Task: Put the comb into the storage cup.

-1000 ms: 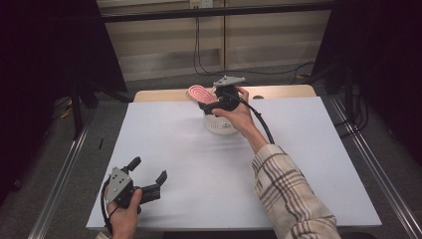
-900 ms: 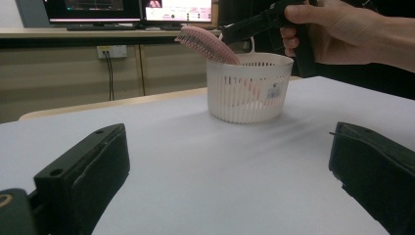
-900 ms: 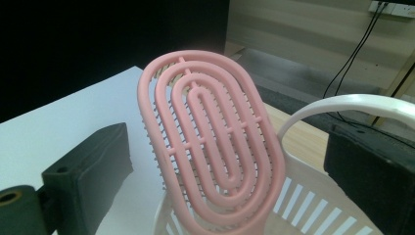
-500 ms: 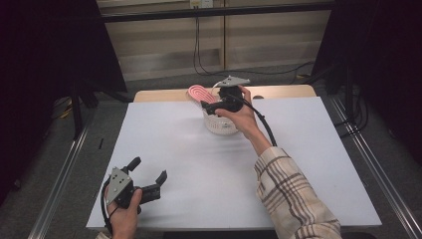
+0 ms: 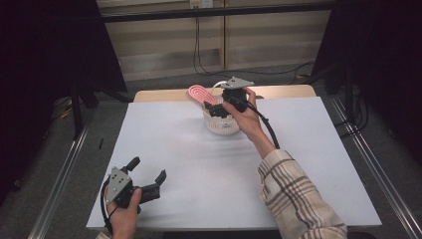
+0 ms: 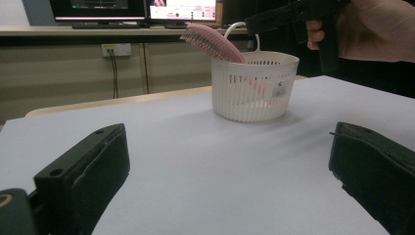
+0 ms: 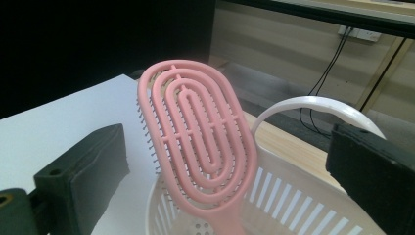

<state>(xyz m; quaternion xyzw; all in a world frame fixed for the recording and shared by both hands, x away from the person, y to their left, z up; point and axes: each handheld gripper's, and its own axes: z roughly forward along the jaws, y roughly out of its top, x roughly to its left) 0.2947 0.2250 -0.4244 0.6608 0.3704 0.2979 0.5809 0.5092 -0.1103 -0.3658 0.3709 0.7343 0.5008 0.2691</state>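
High view puts my right gripper (image 5: 215,110) over the white basket (image 5: 221,124) at the table's far edge, having shifted only slightly over the last second — jaws spread, nothing clamped. The pink hairbrush (image 7: 195,137) stands handle-down in the basket, head tilted over the rim, so I judge placement done and retreat next. My left gripper (image 5: 148,178) idles near the front-left edge — jaws spread, unchanged.
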